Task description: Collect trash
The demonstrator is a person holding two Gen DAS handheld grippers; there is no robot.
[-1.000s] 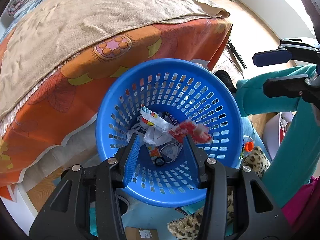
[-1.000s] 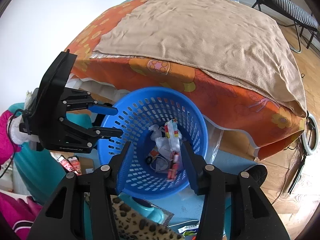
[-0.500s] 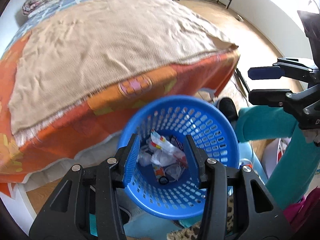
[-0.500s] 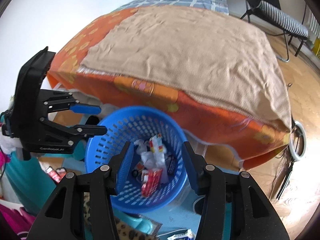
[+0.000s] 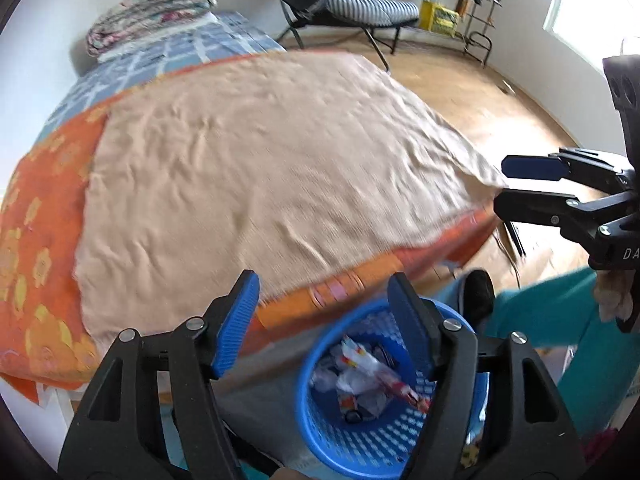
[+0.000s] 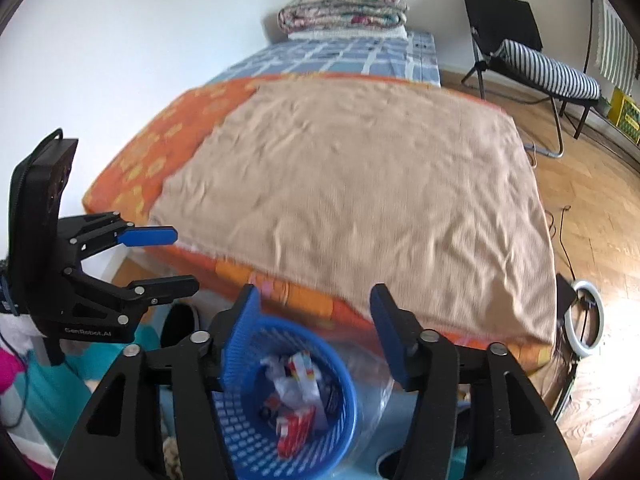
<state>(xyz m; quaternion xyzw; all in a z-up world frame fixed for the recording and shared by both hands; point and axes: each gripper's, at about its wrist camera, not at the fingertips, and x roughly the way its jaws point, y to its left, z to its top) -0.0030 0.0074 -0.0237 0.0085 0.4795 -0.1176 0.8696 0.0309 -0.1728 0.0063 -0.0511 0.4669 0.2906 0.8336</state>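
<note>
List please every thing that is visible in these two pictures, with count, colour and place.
basket: one, blue, on the floor at the foot of the bed
trash: several wrappers, white and red, inside the basket
blanket: one, beige, spread on the bed
sheet: one, orange with yellow flowers, under the blanket
folded quilt: one, floral, far end of the bed
chair: one, black with striped cushion, right of the bed
ring light: one, white, on the floor
left claw: black with blue pads, open, empty
right claw: black with blue pads, open, empty

Trash [image 5: 366, 376] in basket [image 5: 320, 432] before bed [image 5: 260, 160]
</note>
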